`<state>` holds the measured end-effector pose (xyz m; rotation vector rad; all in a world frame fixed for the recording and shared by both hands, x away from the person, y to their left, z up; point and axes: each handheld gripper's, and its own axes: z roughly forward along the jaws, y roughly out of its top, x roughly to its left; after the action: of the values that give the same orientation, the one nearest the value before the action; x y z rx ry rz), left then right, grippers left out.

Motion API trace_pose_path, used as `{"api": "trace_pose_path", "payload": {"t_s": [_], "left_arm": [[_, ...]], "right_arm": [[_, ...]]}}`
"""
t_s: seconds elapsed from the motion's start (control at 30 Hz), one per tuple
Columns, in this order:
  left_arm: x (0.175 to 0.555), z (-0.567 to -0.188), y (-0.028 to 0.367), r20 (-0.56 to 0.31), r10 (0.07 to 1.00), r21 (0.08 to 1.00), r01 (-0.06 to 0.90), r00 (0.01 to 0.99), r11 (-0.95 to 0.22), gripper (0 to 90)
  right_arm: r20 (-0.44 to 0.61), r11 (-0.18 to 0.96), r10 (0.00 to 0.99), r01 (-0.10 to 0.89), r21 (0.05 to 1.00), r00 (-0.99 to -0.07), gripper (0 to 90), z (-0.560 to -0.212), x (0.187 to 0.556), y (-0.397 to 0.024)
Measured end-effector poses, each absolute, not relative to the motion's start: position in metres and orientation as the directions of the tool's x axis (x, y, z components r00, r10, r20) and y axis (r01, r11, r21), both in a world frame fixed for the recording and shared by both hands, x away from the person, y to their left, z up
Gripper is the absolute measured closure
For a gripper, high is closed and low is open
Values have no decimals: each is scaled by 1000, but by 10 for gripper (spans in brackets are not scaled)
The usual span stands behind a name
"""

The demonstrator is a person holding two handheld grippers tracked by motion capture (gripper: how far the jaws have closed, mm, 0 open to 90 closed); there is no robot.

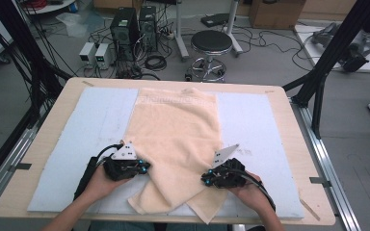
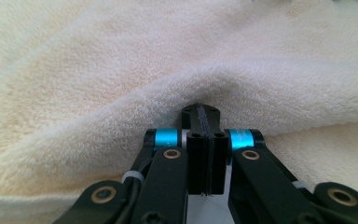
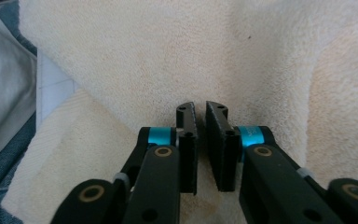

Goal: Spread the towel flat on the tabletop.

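Cream towel (image 1: 176,130): spread mid-table (image 1: 289,110), near corners folded. Left gripper (image 1: 147,169): at towel's left edge, jaws closed, nothing between. Right gripper (image 1: 205,180): at towel's right fold, jaws slightly parted, empty.

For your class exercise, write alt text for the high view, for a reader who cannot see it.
A person's two hands each hold a black gripper against the near end of a cream towel that lies on a pale blue mat on a wooden table: the left gripper at its left edge, the right gripper at its right. The towel's near corners lie folded and rumpled.
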<state>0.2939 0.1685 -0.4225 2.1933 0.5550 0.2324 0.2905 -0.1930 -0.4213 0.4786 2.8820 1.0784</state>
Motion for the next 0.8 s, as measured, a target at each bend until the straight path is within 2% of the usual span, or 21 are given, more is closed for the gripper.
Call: {"api": "trace_pose_path", "payload": {"t_s": [0.13, 0.3, 0.37, 0.43, 0.47, 0.5, 0.6, 0.7, 0.8], "left_arm": [[294, -407, 180, -32, 488, 810, 308, 873, -499, 895], [321, -387, 188, -27, 566, 845, 322, 824, -428, 894], [339, -384, 187, -20, 599, 839, 339, 800, -425, 894], [357, -387, 182, -25, 630, 825, 372, 776, -426, 894], [364, -390, 180, 2, 653, 813, 379, 757, -442, 895], [371, -394, 178, -11, 667, 802, 405, 745, -439, 894], [380, -402, 181, -43, 682, 778, 452, 731, -436, 797], [369, -399, 186, -32, 660, 795, 419, 751, -438, 728], [356, -391, 191, -28, 639, 814, 389, 768, -432, 675]], "right_arm": [[36, 689, 305, 247, 682, -952, 844, -403, 288, -194], [-26, 659, 372, 244, 712, -928, 841, -378, 304, -199], [-44, 646, 418, 263, 716, -907, 842, -374, 317, -201], [-16, 613, 465, 309, 727, -885, 840, -377, 332, -204], [-3, 615, 483, 336, 714, -876, 835, -381, 340, -204], [-3, 627, 502, 362, 690, -865, 826, -388, 347, -203], [50, 630, 526, 429, 648, -849, 760, -406, 362, -203], [37, 620, 523, 410, 669, -852, 683, -403, 358, -205], [12, 604, 511, 369, 707, -859, 659, -392, 347, -211]]}}
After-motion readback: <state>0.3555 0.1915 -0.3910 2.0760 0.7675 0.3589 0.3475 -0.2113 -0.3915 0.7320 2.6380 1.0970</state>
